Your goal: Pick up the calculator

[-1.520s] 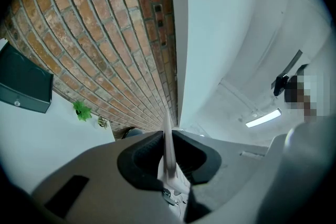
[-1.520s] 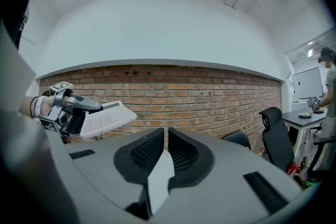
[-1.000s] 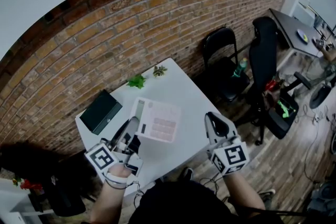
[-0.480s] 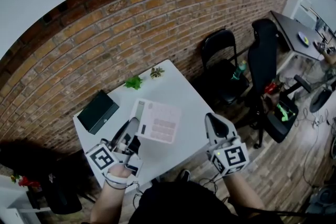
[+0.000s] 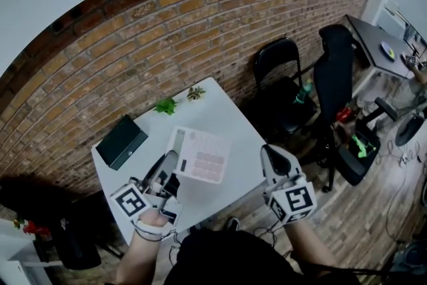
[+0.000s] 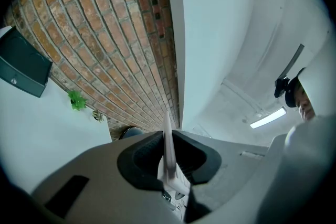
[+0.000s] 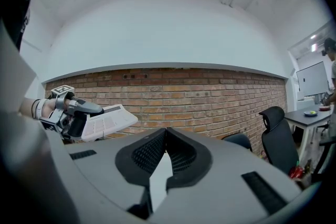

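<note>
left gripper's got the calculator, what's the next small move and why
Probably just hold steady: the left gripper is shut on one edge of the calculator, which already hangs clear of the table. With such an edge pinch, keeping it level seems safest. The right gripper is shut and empty.
</note>
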The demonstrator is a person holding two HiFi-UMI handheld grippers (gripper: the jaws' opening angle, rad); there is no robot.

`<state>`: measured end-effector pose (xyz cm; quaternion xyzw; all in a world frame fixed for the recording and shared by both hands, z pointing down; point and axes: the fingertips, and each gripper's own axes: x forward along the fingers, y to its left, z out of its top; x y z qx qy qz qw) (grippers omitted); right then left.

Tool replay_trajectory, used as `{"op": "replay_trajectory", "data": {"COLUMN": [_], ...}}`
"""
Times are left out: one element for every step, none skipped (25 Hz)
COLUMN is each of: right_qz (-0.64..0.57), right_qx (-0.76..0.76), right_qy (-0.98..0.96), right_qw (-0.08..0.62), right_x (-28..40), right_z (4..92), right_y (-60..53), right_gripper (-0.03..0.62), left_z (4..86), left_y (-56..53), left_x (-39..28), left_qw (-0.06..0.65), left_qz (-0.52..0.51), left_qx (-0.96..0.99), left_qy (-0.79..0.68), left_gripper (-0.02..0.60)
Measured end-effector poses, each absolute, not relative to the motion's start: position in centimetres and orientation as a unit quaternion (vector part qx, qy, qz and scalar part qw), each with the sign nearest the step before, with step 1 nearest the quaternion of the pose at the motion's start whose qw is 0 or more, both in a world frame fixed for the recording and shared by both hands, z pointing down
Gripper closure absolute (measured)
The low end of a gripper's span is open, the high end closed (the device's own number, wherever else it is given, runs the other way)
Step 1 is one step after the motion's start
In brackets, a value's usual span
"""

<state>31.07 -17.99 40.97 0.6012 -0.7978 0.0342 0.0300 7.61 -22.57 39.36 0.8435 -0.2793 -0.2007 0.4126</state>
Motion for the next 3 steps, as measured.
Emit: {"op": "replay_trajectory", "data": {"right_qz": [0.034, 0.035, 0.035], "right_qx": [0.601, 0.6, 0.6], "right_qy": [-0.798, -0.798, -0.799], "right_qw": [0.03, 0.031, 0.031], "right_x": [31.36, 31.65, 31.94], "right_z": [41.0, 41.03, 41.05], "right_y": [-17.89, -17.8, -17.72], "right_gripper": [0.588, 0.588, 0.588], "left_z": [39.39, 39.4, 39.41], "left_y": [-22.44, -22.32, -22.2], "left_x": [7.89, 8.18, 8.47], "left_qw": [0.412, 0.412, 0.411], "left_qz": [-0.2, -0.2, -0.199], "left_qx": [0.844, 0.844, 0.844], "left_qy": [-0.28, -0.28, -0.28], "left_gripper": [0.532, 0.532, 0.532]}}
